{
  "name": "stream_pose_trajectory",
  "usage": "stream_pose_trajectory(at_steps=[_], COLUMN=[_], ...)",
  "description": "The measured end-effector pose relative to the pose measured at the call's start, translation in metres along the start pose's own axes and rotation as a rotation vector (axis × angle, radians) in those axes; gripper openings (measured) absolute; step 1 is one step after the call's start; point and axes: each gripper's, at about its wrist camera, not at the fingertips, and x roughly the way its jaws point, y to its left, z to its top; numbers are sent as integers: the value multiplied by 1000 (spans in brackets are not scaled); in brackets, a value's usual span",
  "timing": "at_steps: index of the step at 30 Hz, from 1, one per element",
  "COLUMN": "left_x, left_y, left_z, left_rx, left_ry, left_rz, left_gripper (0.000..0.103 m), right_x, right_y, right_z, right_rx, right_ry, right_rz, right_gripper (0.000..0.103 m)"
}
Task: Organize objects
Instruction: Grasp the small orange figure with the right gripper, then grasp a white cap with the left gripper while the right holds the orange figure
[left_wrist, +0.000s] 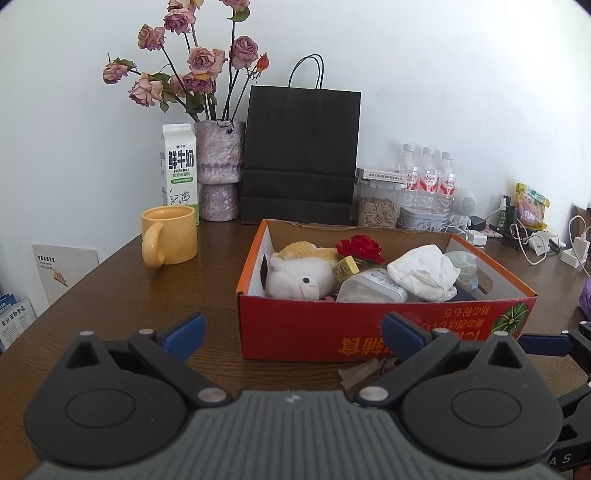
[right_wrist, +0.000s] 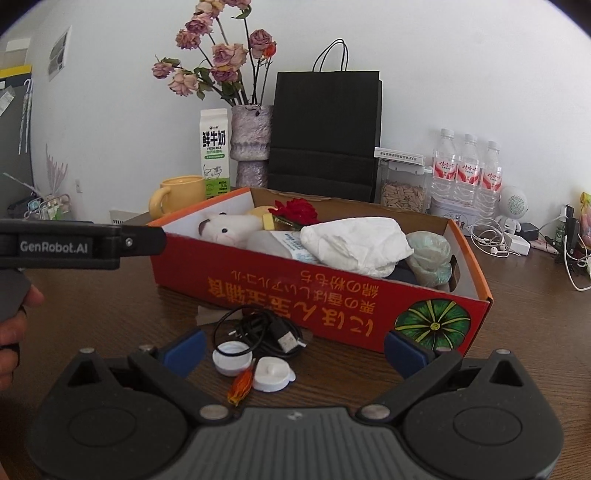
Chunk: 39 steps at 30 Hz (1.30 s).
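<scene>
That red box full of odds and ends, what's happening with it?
A person holds a two-finger tool in each hand over a wooden table. Both the left tool and the right tool are open and hold nothing. The red box already has a plush toy and crumpled tissue inside. A black cable and two white caps lie loose in front.

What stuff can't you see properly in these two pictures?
- Bottom of the red box: both views, buried under the plush toy and crumpled white paper.
- Small print on the plastic container: both views, too small.
- Loose scraps in front of the box: left wrist view, mostly hidden by the left gripper.
- Purple thing: left wrist view, cut off by the right edge.
</scene>
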Motion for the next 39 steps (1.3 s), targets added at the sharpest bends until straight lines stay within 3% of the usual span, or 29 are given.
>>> stream_pose_trajectory(at_steps=[5, 8, 13, 22, 31, 39], left_x=[-8, -13, -19, -24, -24, -23], left_y=[5, 7, 10, 13, 8, 10], left_z=[-7, -10, -17, -22, -26, -27], left_rx=[0, 0, -4, -20, -16, -21], left_ry=[23, 34, 50, 66, 76, 82], left_rz=[1, 0, 0, -9, -22, -15], left_gripper=[103, 103, 103, 103, 103, 103], right_x=[-3, 1, 6, 16, 18, 13], right_y=[9, 9, 11, 24, 27, 26], right_z=[-7, -9, -12, -12, -13, -14], right_rx=[-7, 19, 56, 72, 57, 63], right_ry=[32, 61, 93, 127, 136, 107], right_rz=[9, 24, 45, 72, 60, 74], right_gripper=[96, 87, 59, 30, 13, 12])
